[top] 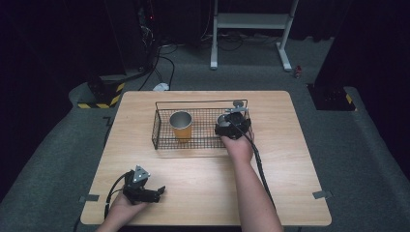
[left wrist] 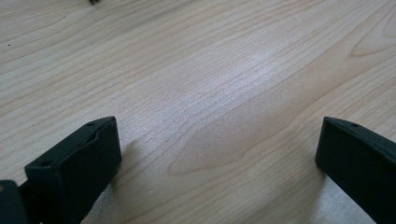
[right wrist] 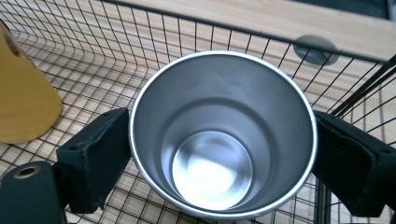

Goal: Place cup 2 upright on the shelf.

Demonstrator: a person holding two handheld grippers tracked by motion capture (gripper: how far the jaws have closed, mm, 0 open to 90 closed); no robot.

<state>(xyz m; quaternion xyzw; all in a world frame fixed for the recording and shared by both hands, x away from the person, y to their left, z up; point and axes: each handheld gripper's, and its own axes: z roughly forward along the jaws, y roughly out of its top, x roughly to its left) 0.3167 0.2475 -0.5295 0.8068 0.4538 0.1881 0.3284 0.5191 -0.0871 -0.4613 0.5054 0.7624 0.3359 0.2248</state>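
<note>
Steel cup (right wrist: pixel 223 140): we see it upright inside the wire basket (top: pixel 162 137), at the basket's right end, mouth up and empty.
Cup's axis: vertical, and we look straight down into it from the right gripper view, so the way out is up.
Right gripper (top: pixel 233 126): reaching in over the basket's near right corner, jaws on either side of the cup's rim and pressed to its wall, clamped on it as we judge.
Yellow cup (top: pixel 181 126): also upright in the basket, left of the steel one, apart from it.
Left gripper (top: pixel 145 191): near-left on the table (top: pixel 290 169), jaws wide apart over bare wood, holding nothing.
Nearer hand: the right, clearly.
</note>
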